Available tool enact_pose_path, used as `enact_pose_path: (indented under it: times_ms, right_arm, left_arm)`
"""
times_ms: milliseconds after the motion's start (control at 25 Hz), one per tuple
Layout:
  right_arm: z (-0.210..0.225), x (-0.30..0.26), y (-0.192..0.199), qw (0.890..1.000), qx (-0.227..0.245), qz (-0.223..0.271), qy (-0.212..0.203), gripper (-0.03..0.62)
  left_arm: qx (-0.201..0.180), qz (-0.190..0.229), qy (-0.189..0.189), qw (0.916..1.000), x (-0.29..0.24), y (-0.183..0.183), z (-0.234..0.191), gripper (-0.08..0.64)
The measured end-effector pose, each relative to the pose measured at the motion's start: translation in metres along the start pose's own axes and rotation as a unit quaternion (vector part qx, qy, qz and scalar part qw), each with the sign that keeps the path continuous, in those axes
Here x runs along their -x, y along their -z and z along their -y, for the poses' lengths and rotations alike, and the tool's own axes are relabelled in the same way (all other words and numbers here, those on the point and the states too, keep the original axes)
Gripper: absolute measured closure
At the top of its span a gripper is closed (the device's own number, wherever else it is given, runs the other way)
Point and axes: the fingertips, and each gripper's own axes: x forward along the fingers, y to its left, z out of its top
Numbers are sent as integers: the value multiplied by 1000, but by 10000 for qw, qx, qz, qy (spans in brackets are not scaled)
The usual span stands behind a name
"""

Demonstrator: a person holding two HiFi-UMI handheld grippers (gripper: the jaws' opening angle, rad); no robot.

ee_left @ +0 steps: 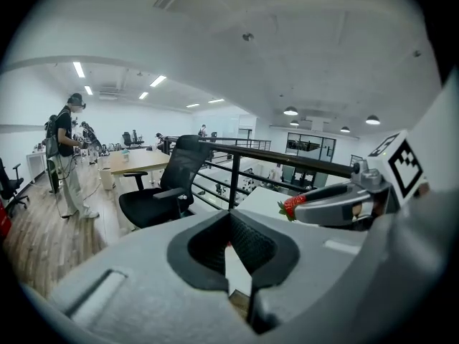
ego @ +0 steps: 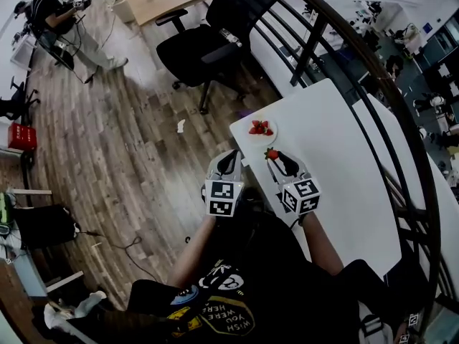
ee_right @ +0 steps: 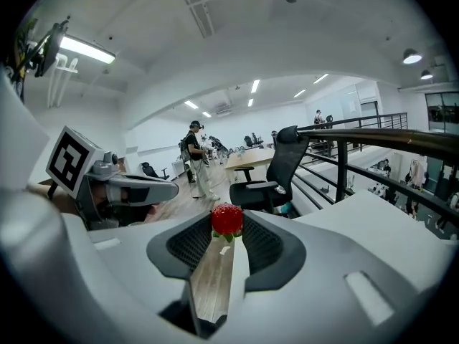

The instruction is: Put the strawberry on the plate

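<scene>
Right gripper (ee_right: 226,229): grey plastic jaws with ribbed black pads clamped on red, bumpy, green-leafed strawberry (ee_right: 226,219) at tips, held in air above near edge of smooth white table (ego: 337,163), just short of small round white plate (ego: 262,140). Plate holds cluster of red strawberries (ego: 261,127). Left gripper (ee_left: 231,217): pad tips pressed together, nothing between, off table's left edge over wood-plank floor (ego: 129,156).

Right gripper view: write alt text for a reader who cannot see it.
A red strawberry is pinched at the tips of the grey right gripper, with a white table at right. The left gripper hangs at left; behind are a black office chair, a black railing and a person.
</scene>
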Motion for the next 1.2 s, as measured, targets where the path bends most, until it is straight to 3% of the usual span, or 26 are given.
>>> enact_pose_path:
  times_ms: [280, 760, 1200]
  right_arm:
    - [22, -38, 10, 9997, 37, -247, 77, 456]
    - [39, -97, 48, 9969, 247, -725, -176, 456]
    - [65, -143, 95, 9889, 549, -1378, 5, 456]
  left_arm:
    - [-219, -215, 225, 9993, -43, 16, -6, 555]
    - [76, -624, 240, 9977, -70, 53, -17, 555]
    - [421, -906, 102, 9949, -75, 85, -25, 555]
